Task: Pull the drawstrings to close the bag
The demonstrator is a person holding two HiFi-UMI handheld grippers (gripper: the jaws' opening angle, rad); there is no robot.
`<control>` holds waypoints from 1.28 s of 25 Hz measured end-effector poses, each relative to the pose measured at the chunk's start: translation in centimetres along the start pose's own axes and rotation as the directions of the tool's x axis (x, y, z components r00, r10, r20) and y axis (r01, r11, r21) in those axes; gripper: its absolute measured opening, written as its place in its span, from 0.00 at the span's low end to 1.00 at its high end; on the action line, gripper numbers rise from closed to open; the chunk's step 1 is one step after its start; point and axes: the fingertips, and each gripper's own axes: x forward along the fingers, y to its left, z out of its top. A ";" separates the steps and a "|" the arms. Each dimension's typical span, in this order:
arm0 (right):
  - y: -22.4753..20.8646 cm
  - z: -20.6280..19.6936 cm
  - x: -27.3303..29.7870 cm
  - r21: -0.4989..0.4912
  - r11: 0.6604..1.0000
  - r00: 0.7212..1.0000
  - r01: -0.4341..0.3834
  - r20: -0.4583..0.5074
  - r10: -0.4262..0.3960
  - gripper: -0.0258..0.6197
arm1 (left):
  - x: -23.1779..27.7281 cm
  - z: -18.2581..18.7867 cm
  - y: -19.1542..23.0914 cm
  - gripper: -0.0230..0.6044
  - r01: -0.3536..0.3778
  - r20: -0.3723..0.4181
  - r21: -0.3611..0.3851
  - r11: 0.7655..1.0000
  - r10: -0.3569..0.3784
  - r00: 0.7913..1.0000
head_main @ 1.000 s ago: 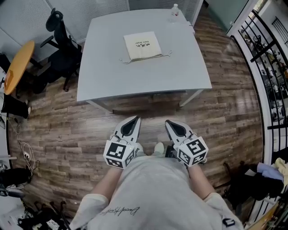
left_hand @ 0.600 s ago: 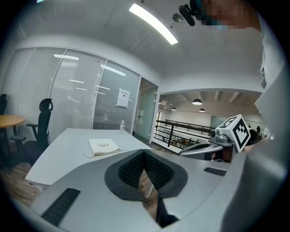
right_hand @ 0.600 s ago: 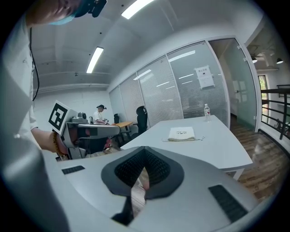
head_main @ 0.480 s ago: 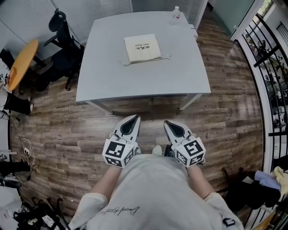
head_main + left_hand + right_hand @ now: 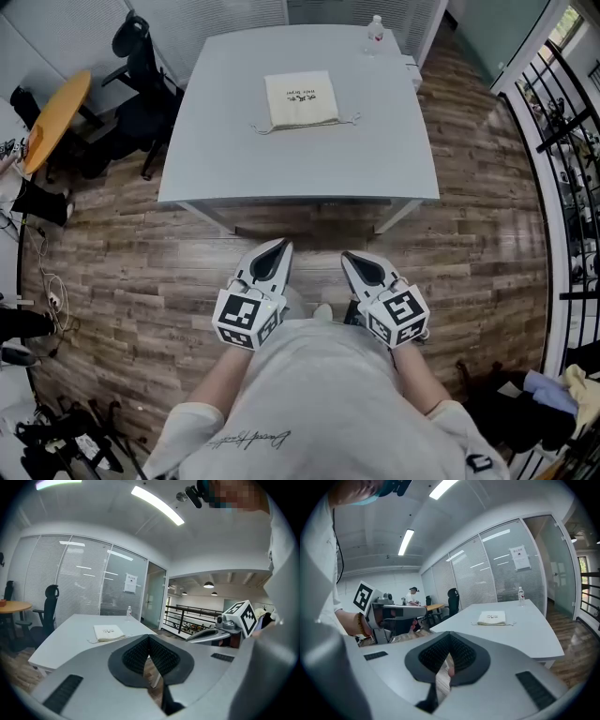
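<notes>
Both hand-held grippers are clenched and hold nothing. The left gripper (image 5: 278, 248) and the right gripper (image 5: 350, 257) are kept side by side near the person's body, in front of the near edge of the table (image 5: 300, 164) and well apart from it, above a floor (image 5: 469, 234) of brown wooden planks. In each gripper view the two dark ribbed pads meet at the tip, set in smooth grey shells; each gripper carries a cube with black-and-white square markers. The bag (image 5: 301, 98) lies flat on the far half of the table, a cream cloth rectangle with small dark print, and thin drawstrings (image 5: 351, 118) come out at both of its near corners. The table top is pale grey, smooth and squarish. A clear plastic bottle (image 5: 376, 28) stands at the far right corner of the table.
</notes>
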 end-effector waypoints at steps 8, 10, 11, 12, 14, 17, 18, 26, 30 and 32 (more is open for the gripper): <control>-0.5 -0.2 0.6 0.008 1.000 1.000 -0.004 0.000 0.004 0.06 | 0.6 -0.6 0.6 0.05 0.010 -0.019 0.011 1.000 -0.010 1.000; -0.9 -0.3 0.9 0.009 1.000 1.000 0.004 -0.005 -0.004 0.06 | 1.3 -0.7 0.9 0.05 0.019 -0.021 0.009 1.000 -0.019 1.000; -1.2 -0.3 1.1 0.009 1.000 1.000 0.007 -0.007 -0.007 0.06 | 1.7 -0.7 1.1 0.05 0.024 -0.021 0.008 1.000 -0.024 0.999; -1.5 -0.2 1.4 0.009 1.000 1.000 0.010 -0.009 -0.010 0.06 | 2.2 -0.7 1.4 0.05 0.028 -0.022 0.006 1.000 -0.028 0.999; -2.2 0.0 2.3 0.009 1.000 1.000 0.016 -0.009 -0.016 0.06 | 3.4 -0.5 2.2 0.05 0.035 -0.024 0.007 0.999 -0.035 0.999; -4.0 0.9 3.8 0.018 0.999 0.999 0.033 -0.005 -0.033 0.06 | 5.7 0.1 3.6 0.05 0.048 -0.021 0.011 0.999 -0.047 0.999; -4.6 1.3 4.5 0.026 0.999 0.999 0.038 -0.004 -0.038 0.06 | 6.5 0.4 4.2 0.05 0.051 -0.019 0.012 0.999 -0.051 0.999; -9.3 4.7 11.9 0.034 0.998 0.998 0.057 -0.018 -0.056 0.06 | 13.3 2.4 11.1 0.05 0.096 -0.031 -0.001 0.995 -0.096 0.995; -11.0 7.2 15.5 0.044 0.997 0.998 0.065 -0.016 -0.064 0.06 | 16.6 4.8 14.4 0.05 0.132 -0.029 0.024 0.991 -0.131 0.991; -12.1 8.3 17.2 0.044 0.996 0.997 0.077 -0.013 -0.076 0.06 | 18.0 5.9 16.0 0.05 0.143 -0.029 0.052 0.988 -0.142 0.989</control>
